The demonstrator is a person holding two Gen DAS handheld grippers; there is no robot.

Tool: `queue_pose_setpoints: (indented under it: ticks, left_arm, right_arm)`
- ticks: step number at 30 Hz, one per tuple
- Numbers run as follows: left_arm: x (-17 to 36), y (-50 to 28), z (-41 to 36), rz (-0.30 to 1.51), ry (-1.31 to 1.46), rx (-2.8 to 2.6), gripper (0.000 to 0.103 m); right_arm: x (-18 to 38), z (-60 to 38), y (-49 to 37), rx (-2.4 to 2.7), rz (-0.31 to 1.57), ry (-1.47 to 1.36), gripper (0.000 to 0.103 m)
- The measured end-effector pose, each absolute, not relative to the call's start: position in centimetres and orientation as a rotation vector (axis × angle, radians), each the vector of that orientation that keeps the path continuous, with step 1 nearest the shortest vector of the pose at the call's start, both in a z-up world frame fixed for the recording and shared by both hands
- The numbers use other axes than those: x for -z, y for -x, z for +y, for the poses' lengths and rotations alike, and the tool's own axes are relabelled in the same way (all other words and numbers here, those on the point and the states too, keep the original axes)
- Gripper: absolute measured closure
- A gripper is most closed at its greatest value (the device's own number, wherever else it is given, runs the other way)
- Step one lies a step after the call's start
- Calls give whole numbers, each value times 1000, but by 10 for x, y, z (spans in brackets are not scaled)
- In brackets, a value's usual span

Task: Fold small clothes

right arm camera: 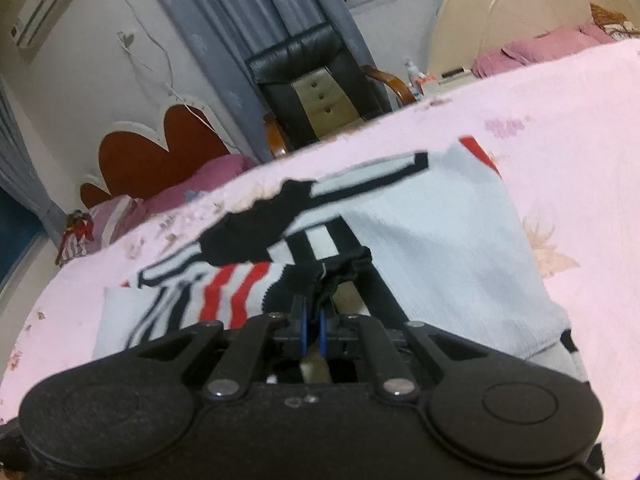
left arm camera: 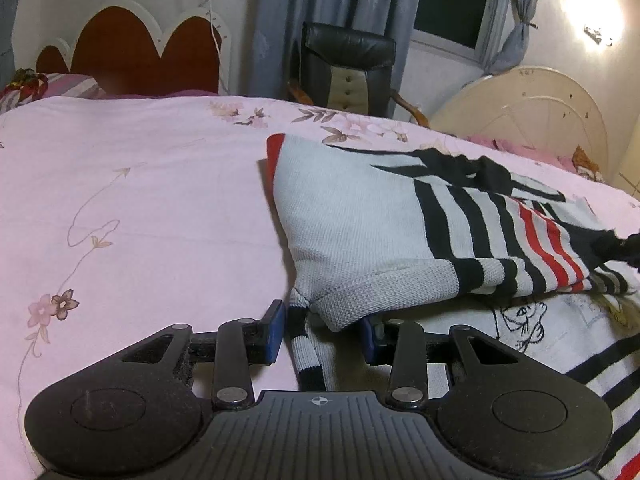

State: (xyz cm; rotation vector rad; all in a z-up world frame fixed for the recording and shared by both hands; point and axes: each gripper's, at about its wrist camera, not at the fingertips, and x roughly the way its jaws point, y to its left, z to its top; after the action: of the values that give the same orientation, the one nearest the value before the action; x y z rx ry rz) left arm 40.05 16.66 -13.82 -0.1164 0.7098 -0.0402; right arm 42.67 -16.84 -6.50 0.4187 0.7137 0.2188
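Note:
A small knit sweater (left arm camera: pixel 360 216), white with black and red stripes, lies partly folded on the pink bedspread (left arm camera: pixel 140 200). My left gripper (left arm camera: pixel 322 334) is open, its blue pads either side of a hanging sweater corner and a striped cuff. In the right wrist view the same sweater (right arm camera: pixel 436 248) is lifted and tilted. My right gripper (right arm camera: pixel 313 330) is shut on the sweater's black ribbed edge (right arm camera: pixel 340 270), which bunches just ahead of the pads.
A black leather chair (left arm camera: pixel 348 68) stands beyond the bed's far edge, by grey curtains (left arm camera: pixel 320 12). A red scalloped headboard (left arm camera: pixel 132 52) is at the far left. A round cream panel (left arm camera: pixel 532 108) leans at the right, with pink cloth beside it.

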Motion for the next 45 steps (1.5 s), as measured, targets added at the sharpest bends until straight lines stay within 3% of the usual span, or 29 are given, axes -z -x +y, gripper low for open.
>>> queue_pose_setpoints:
  ticks: [4, 6, 9, 14, 18, 22, 27, 35, 39, 42, 45]
  left_arm:
    - [128, -382, 175, 695, 103, 39, 64]
    - [116, -366, 182, 636, 137, 32, 61]
    - [102, -368, 173, 569, 144, 49, 26]
    - [111, -405, 132, 618, 128, 146, 26]
    - [131, -419, 115, 708, 21, 143, 26]
    - [102, -416, 133, 617, 68, 158, 26]
    - [83, -462, 154, 566, 90, 140, 26]
    - [130, -547, 158, 686, 127, 90, 26]
    - [141, -548, 158, 681, 103, 98, 26]
    - [130, -542, 159, 639, 111, 94, 26]
    - [133, -549, 164, 654, 130, 114, 26]
  right_arm:
    - [81, -174, -431, -213, 752, -428, 95]
    - [76, -177, -427, -207, 750, -425, 85]
    - [57, -175, -413, -219, 683, -374, 82]
    - [51, -144, -420, -287, 697, -238, 84]
    - [67, -136, -434, -274, 785, -176, 90]
    - [39, -147, -422, -233, 697, -202, 78]
    - [20, -148, -429, -223, 585, -255, 79]
    - [61, -87, -490, -349, 707, -231, 82]
    - [80, -83, -501, -311, 733, -222, 88]
    - [68, -82, -496, -317, 703, -226, 78]
    - [60, -69, -495, -373, 672, -207, 78]
